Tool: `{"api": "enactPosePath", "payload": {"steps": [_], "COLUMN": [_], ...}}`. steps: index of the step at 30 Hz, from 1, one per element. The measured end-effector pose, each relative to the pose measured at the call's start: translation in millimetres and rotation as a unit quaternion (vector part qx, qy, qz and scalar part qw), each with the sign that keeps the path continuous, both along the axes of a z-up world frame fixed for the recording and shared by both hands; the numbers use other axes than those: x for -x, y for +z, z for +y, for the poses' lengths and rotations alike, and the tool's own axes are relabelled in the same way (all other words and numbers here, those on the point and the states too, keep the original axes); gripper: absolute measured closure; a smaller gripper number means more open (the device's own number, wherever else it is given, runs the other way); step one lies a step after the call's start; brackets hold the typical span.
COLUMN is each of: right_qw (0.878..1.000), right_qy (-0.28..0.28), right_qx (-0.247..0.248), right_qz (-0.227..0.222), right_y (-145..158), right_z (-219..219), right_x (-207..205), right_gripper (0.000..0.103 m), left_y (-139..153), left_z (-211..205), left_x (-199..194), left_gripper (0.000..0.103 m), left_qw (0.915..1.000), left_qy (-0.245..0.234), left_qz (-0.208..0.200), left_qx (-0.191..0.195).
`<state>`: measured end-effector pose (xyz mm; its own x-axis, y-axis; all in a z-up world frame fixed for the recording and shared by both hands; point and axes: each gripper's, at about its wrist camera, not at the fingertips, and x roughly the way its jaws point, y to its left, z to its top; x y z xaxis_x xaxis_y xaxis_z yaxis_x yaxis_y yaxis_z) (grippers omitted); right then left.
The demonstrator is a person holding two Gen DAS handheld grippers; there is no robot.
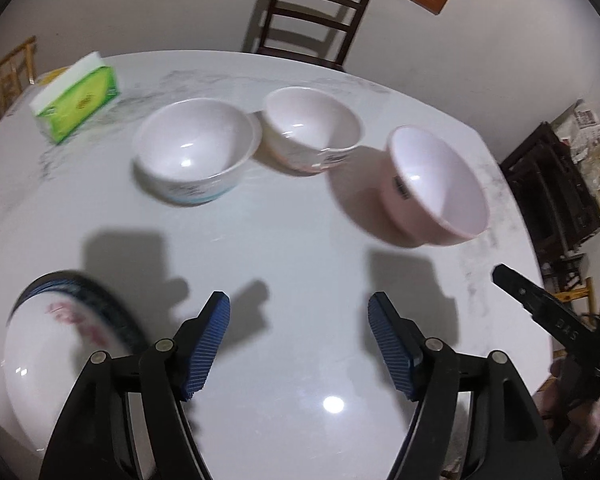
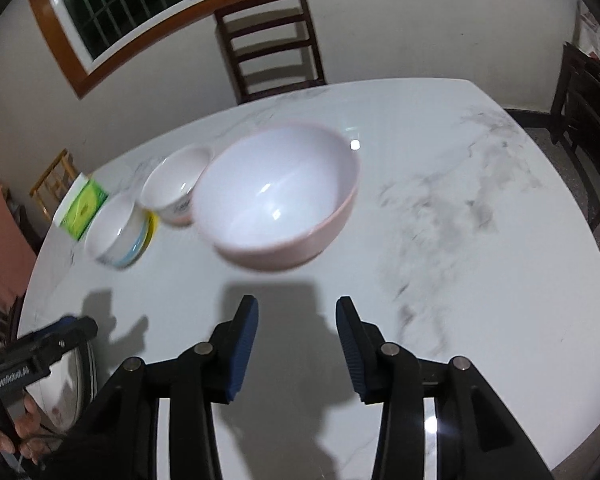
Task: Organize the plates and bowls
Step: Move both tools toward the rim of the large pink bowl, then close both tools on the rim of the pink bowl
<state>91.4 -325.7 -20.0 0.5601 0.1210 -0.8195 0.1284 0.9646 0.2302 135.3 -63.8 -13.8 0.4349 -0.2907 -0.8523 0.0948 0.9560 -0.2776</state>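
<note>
Pink bowl ahead of empty right claw.

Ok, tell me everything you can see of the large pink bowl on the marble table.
The large pink bowl is round and deep, pale pink outside and glossy white inside, with a short foot ring; it looks like melamine or glazed ceramic. A small dark printed mark sits on its outer wall. It stands upright and empty on the white marble-look table, to the right of the two smaller white bowls, and seems apart from them. Neither gripper touches it; the right gripper is open, just in front of it.
</note>
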Motion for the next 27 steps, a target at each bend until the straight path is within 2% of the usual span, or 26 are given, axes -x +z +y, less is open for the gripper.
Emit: {"api": "enactPosePath", "payload": {"steps": [6,9,23,26,27], "right_qw": [1.0,1.0,0.998,0.997,0.997], "right_qy": [-0.013,-0.022,-0.035,-0.036,-0.037], "right_qx": [-0.016,-0.008,-0.009,-0.004,-0.004], "right_qz": [-0.001,0.013,0.059,0.065,0.066], "right_y": [8.8,6.1,-21.8,-29.3,-31.4], "right_z": [-25.3,-30.9,-48.5,-47.2,-47.1], "right_x": [-27.7,-45.6,-101.3,-107.0,-107.9], "right_gripper": [0.062,0.062,0.062,0.062,0.062], "left_y": [11.9,11.3,-16.9,-23.5,-26.7], "left_z": [-36.6,-49.9,-85.0,-90.1,-92.5], "left_x": [-30.7,-45.8,-99.4,-103.8,-105.6], "left_gripper": [0.035,0.035,0.036,0.037,0.041], "left_qw": [0.9994,0.9988,0.9972,0.9969,0.9967], "left_qy": [-0.006,-0.007,0.002,0.001,-0.001], "left_qz": [0.008,0.019,0.067,0.072,0.075], "left_qx": [0.034,0.044,0.035,0.033,0.031]}}
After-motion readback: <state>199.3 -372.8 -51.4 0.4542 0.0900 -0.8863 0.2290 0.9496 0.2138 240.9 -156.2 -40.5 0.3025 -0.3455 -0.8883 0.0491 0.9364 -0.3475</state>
